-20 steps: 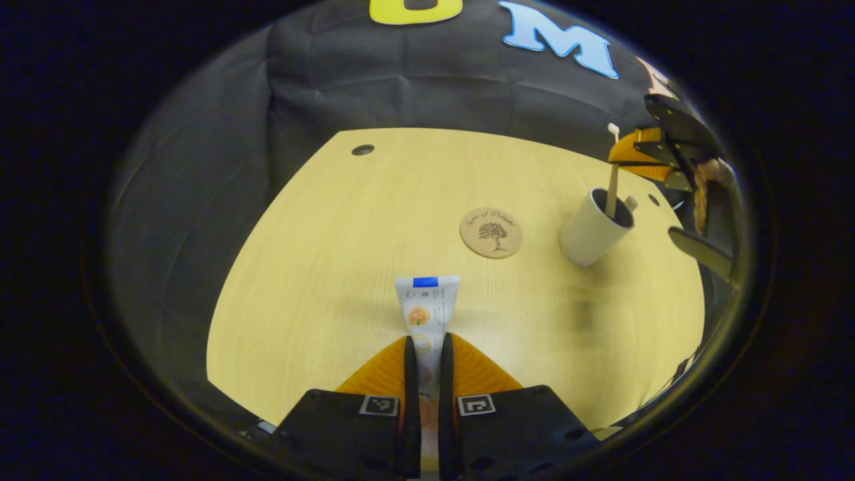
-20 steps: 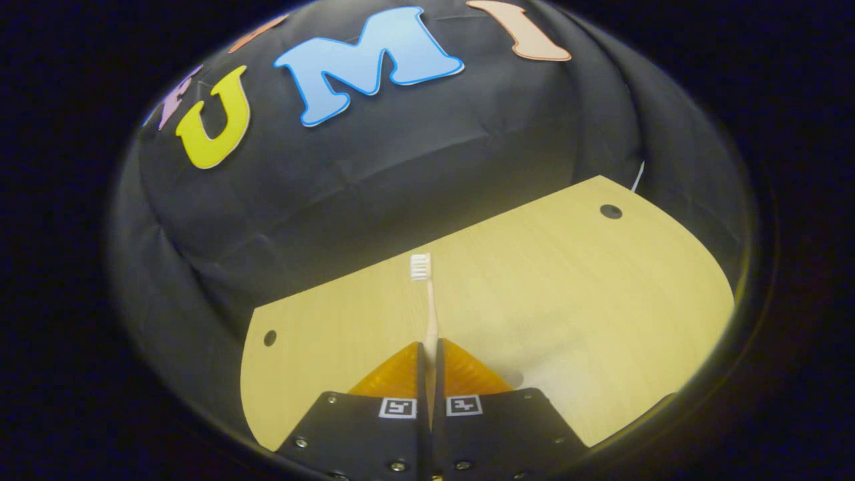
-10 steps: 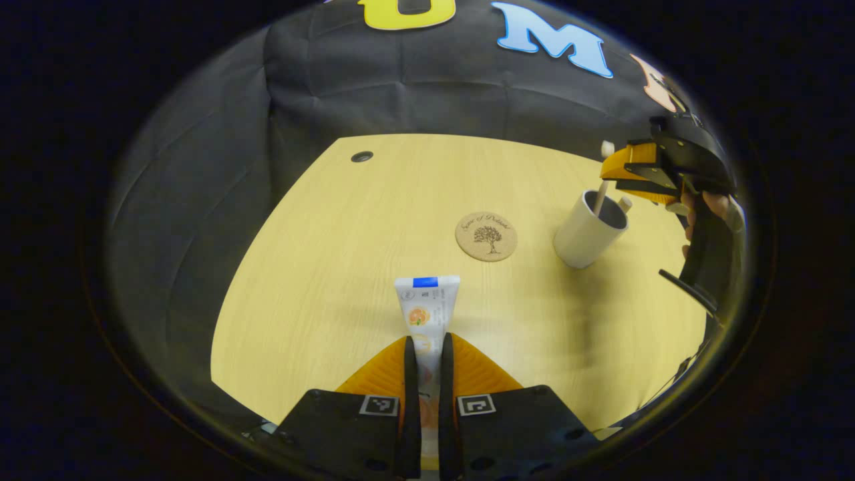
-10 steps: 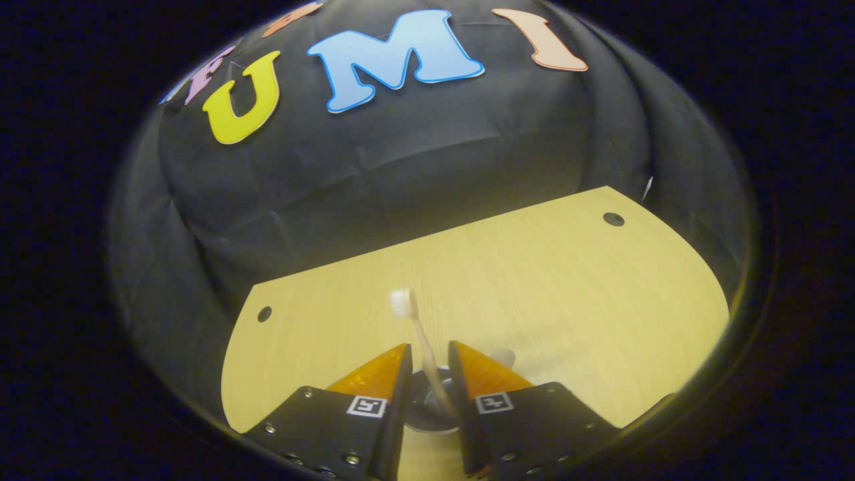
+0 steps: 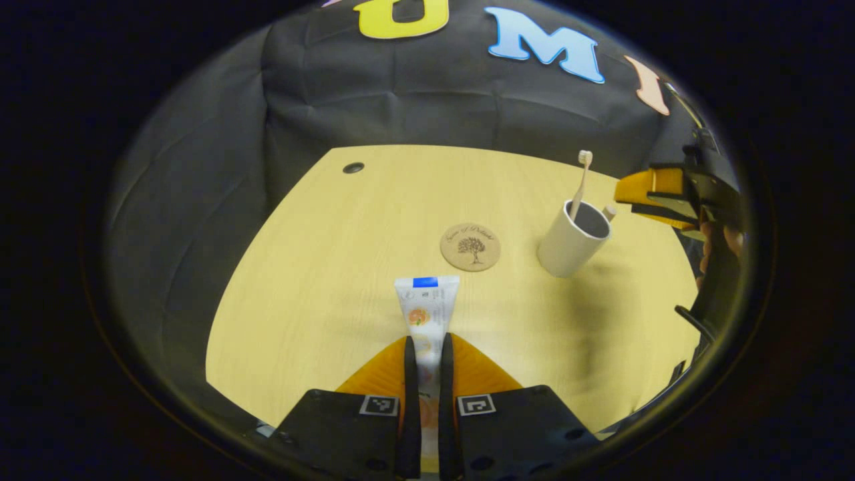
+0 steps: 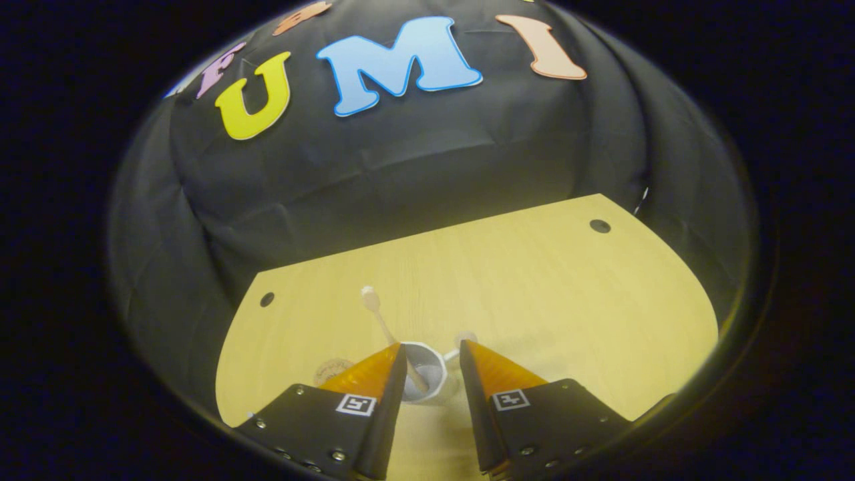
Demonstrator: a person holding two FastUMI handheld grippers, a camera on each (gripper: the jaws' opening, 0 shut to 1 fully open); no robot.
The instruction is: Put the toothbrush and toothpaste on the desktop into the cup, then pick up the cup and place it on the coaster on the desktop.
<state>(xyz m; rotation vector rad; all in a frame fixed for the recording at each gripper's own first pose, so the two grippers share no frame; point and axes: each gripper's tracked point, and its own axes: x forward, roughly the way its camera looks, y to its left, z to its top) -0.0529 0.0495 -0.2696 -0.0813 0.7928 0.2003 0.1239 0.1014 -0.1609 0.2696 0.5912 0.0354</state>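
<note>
My left gripper [image 5: 427,342] is shut on a white toothpaste tube [image 5: 425,304] with a blue band, held above the near part of the wooden desk [image 5: 320,267]. A white cup [image 5: 573,238] stands right of a round cork coaster [image 5: 470,246], and a pale toothbrush [image 5: 580,184] leans inside it, bristles up. In the right gripper view my right gripper [image 6: 431,349] is open above the cup [image 6: 424,381], with the toothbrush [image 6: 384,323] free between its fingers. That gripper [image 5: 658,200] also shows right of the cup in the left gripper view.
A hand [image 5: 721,240] holds the right gripper at the desk's right edge. Dark cable holes [image 5: 353,168] [image 6: 599,226] sit near the desk's back corners. The black cloth wall stands close behind the desk.
The right gripper opened, let the toothbrush drop into the cup and drew back to the right. The left gripper kept hold of the toothpaste and shifted slightly.
</note>
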